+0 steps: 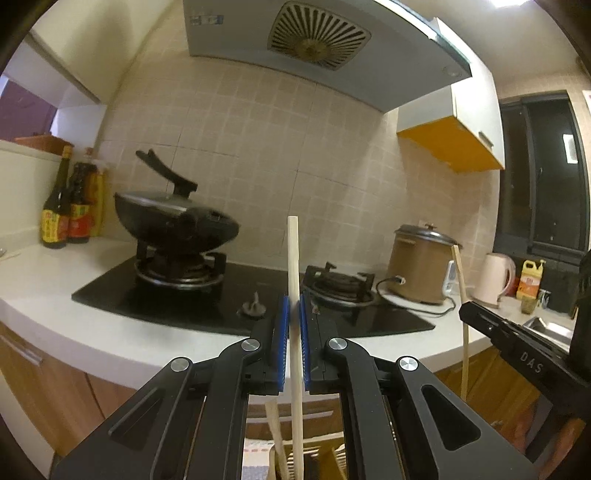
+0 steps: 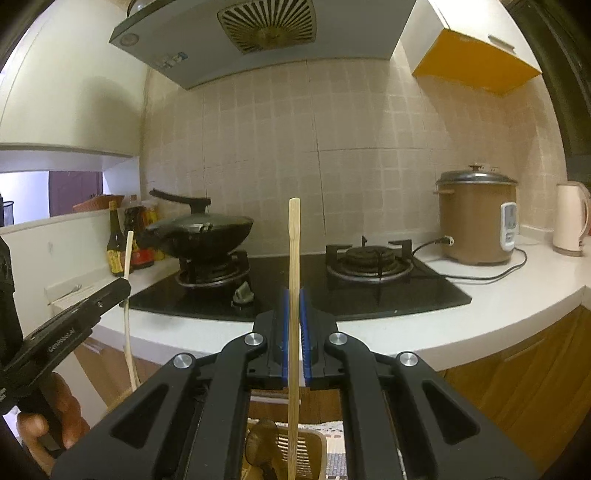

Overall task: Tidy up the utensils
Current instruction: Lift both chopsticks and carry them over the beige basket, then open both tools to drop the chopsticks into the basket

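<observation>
My left gripper (image 1: 294, 306) is shut on a pale wooden stick (image 1: 293, 258), which stands upright between the blue pads. In the right wrist view this left gripper (image 2: 123, 286) shows at the left, held by a hand (image 2: 62, 417), with the same pale stick (image 2: 128, 254). My right gripper (image 2: 294, 299) is shut on a thin bamboo stick (image 2: 294, 240), which also stands upright. The left wrist view shows the right gripper (image 1: 465, 308) at the right with its bamboo stick (image 1: 460, 273). Below the jaws sits a wooden holder (image 2: 317, 443) with a spoon (image 2: 260, 439) and other utensils (image 1: 275, 435) in it.
Both grippers face a white counter (image 2: 480, 321) with a black gas stove (image 2: 369, 291). A lidded wok (image 1: 173, 218) stands on the left burner. A brown rice cooker (image 2: 476, 221) and a kettle (image 2: 569, 218) stand to the right, sauce bottles (image 1: 66, 206) to the left. A range hood (image 1: 317, 33) hangs overhead.
</observation>
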`<state>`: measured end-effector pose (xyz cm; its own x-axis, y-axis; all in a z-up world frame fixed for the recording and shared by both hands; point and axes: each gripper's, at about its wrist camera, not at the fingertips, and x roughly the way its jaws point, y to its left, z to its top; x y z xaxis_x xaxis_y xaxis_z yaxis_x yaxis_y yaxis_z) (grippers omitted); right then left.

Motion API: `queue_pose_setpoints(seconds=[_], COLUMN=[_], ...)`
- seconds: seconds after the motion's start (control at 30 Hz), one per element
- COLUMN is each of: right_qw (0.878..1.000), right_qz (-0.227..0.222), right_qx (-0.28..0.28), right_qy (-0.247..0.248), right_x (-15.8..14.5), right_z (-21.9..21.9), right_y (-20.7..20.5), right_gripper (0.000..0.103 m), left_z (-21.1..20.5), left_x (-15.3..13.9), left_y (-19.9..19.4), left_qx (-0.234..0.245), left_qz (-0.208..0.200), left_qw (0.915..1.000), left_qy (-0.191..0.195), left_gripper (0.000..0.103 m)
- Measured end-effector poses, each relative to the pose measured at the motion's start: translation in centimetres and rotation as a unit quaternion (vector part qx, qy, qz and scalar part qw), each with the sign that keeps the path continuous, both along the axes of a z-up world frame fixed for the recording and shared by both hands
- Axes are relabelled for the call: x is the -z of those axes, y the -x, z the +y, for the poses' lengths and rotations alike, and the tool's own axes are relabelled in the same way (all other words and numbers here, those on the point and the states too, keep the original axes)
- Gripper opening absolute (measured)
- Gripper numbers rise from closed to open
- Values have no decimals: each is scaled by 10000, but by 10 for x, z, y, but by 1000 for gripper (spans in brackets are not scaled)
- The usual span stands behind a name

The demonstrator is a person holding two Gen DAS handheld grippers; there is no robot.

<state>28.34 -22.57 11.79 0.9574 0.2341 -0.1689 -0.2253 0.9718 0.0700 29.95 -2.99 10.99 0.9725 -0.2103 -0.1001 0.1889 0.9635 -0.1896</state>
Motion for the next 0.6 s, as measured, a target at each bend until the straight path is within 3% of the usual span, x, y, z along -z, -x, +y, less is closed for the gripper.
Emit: queue_pose_setpoints(seconds=[0.3, 0.33, 0.43, 0.53, 0.6], right_qw=[10000, 9999, 9994, 9982, 9974], right_qz=[57, 109, 292, 518, 608], right_qx=[-57, -64, -163, -249, -279], right_qy=[12, -27, -76, -173, -248], right_x=[10, 10, 10, 9, 7], right_z=[0, -1, -6, -13, -18], right_y=[11, 15, 26, 38, 48], right_gripper=[4, 5, 5, 10, 22], left_z=[6, 8, 14, 25, 35], left_x=[14, 14, 10, 6, 2], left_y=[3, 6, 17, 29, 40], left_qx=[144, 221, 334, 443, 495], left_qz=[162, 173, 240, 370, 501], left_qw=[9998, 9996, 9991, 9982, 9972], left_qy=[5, 13, 45, 133, 257], left_gripper=[5, 7, 27, 32, 32])
